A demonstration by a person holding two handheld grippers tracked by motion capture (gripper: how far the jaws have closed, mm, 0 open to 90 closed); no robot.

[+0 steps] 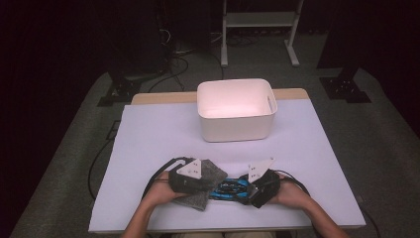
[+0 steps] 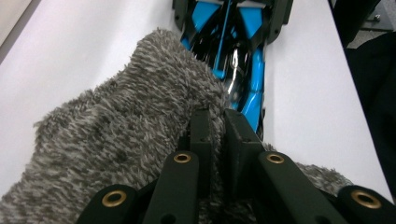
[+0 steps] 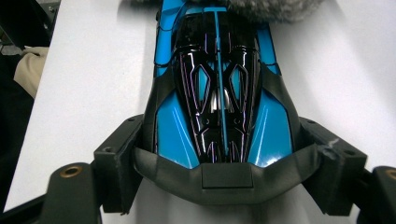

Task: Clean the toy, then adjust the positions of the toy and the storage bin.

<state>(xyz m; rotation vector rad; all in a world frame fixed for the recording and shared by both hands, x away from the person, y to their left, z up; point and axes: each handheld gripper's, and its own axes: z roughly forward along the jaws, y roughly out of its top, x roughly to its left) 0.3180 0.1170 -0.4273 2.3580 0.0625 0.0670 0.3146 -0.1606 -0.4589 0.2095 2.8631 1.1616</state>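
I have both grippers down at the near edge of the table (image 1: pixel 148 129), with the white bin (image 1: pixel 236 110) standing well behind them and, as far as the high view shows, with nothing in it. My left gripper (image 2: pixel 219 128) has its jaws pressed almost together, pinching a fold of the fuzzy grey cloth (image 2: pixel 126 135), which lies against the nose of the blue and black toy car (image 3: pixel 217 84). My right gripper (image 3: pixel 226 158) has its jaws spread wide and clamped on the car's flanks at its tail end. I judge both things gripped but neither lifted or moved yet, so everything remains to do. The high view gives me the bin and layout; the gripper views alone prove each grip.
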